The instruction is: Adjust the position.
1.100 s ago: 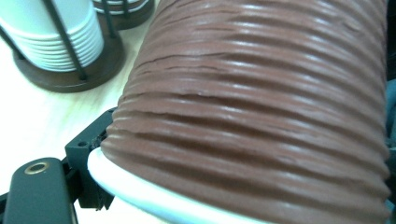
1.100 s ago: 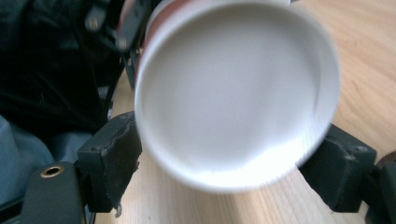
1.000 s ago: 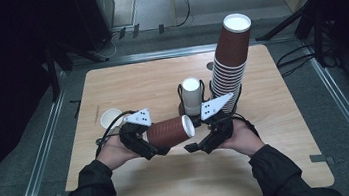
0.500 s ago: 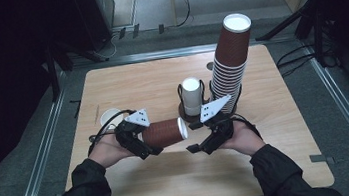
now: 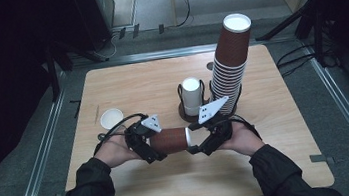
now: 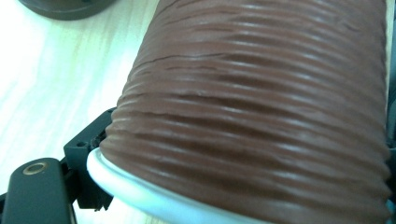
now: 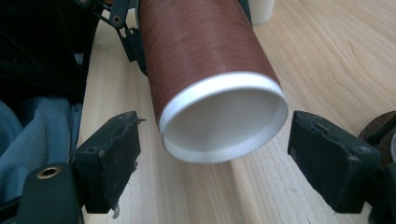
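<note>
A ribbed brown paper cup with a white rim lies level just above the wooden table, between both hands. My left gripper is shut on the cup's closed end. The ridged wall fills the left gripper view, and one black jaw shows beside it at lower left. My right gripper faces the cup's mouth. In the right gripper view the open white mouth of the cup sits between the right gripper's two black pads, which stand apart from the rim on either side.
A tall leaning stack of brown cups stands at the back right. Beside it, a white cup sits in a dark wire holder. A small white cup rests left of my left hand. Dark floor and metal rails surround the table.
The held cup and left gripper have shifted slightly toward the person. The right gripper has stayed where it was, still open at the cup's mouth.
</note>
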Tool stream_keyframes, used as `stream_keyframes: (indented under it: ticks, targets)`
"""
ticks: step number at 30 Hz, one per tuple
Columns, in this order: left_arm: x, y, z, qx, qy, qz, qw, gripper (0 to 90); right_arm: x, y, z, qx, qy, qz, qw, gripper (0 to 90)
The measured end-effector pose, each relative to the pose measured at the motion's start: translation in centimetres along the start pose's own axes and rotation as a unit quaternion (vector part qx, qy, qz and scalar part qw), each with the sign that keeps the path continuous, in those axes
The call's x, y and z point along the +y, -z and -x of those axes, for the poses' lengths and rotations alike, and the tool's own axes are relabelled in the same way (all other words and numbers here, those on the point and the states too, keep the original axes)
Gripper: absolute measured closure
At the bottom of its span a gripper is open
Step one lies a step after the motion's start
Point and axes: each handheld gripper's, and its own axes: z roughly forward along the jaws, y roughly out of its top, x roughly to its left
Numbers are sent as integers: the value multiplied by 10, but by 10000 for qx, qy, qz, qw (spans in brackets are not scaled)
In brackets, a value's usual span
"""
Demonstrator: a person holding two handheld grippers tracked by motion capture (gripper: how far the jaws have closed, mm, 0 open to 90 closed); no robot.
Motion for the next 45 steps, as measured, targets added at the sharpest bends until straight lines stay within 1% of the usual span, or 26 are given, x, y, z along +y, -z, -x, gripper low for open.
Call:
stream_keyframes:
  ticks: [6, 12, 13, 15, 18, 23, 24, 25, 27, 31, 32, 34, 35, 36, 38, 39, 40, 41, 42, 43, 44, 45]
  targets:
    - [3, -6, 3, -95, -75, -58, 9999, 110, 1, -4, -2, 36, 52, -128, 9999, 166]
    - [7, -8, 7, -173, -140, -65, 9997, 109, 3, -12, -4, 93, 214, -207, 9995, 160]
    - [8, -8, 7, -185, -157, -73, 9997, 110, 4, -14, -5, 138, 178, -259, 9994, 160]
    - [9, -9, 8, -203, -181, -74, 9996, 109, 4, -17, -6, 157, 201, -304, 9992, 159]
    - [11, -10, 10, -241, -221, -83, 9994, 109, 5, -21, -7, 147, 309, -346, 9988, 159]
    - [13, -11, 13, -280, -274, -107, 9992, 109, 7, -28, -10, 175, 365, -445, 9982, 159]
    - [14, -11, 13, -321, -270, -102, 9991, 109, 8, -29, -11, 175, 390, -479, 9979, 159]
    - [14, -11, 13, -318, -284, -105, 9990, 109, 8, -30, -11, 192, 377, -498, 9979, 166]
    - [14, -12, 13, -301, -278, -123, 9991, 108, 8, -31, -12, 212, 431, -528, 9974, 203]
    - [13, -12, 13, -295, -259, -140, 9991, 103, 9, -31, -13, 175, 512, -536, 9971, 210]
    - [13, -12, 13, -291, -274, -134, 9991, 99, 9, -31, -14, 196, 478, -567, 9971, 209]
    - [13, -12, 13, -323, -249, -133, 9991, 93, 9, -30, -14, 173, 546, -536, 9969, 208]
    - [13, -12, 14, -301, -259, -127, 9991, 89, 9, -30, -13, 198, 540, -541, 9969, 208]
    - [13, -12, 14, -290, -263, -127, 9992, 87, 9, -30, -14, 172, 557, -541, 9968, 207]
    - [13, -12, 15, -220, -251, -108, 9994, 78, 9, -30, -14, 149, 588, -540, 9967, 205]
    - [14, -11, 16, -161, -203, -99, 9996, 69, 9, -30, -15, 130, 593, -535, 9967, 203]
    - [14, -10, 16, -192, -182, -87, 9996, 63, 9, -30, -14, 107, 615, -519, 9967, 203]
    - [14, -9, 16, -226, -195, -18, 9996, 35, 9, -29, -14, 120, 601, -500, 9969, 202]
    - [14, -9, 16, -217, -203, 29, 9996, 19, 9, -28, -14, 106, 615, -466, 9970, 202]
    - [14, -7, 16, -206, -244, 57, 9995, 15, 9, -27, -14, 104, 621, -454, 9970, 202]
    - [12, -6, 15, -201, -270, 144, 9993, 3, 9, -26, -13, 91, 601, -436, 9972, 202]
    - [11, -4, 15, -139, -316, 248, 9991, 0, 9, -24, -13, 61, 591, -435, 9973, 202]
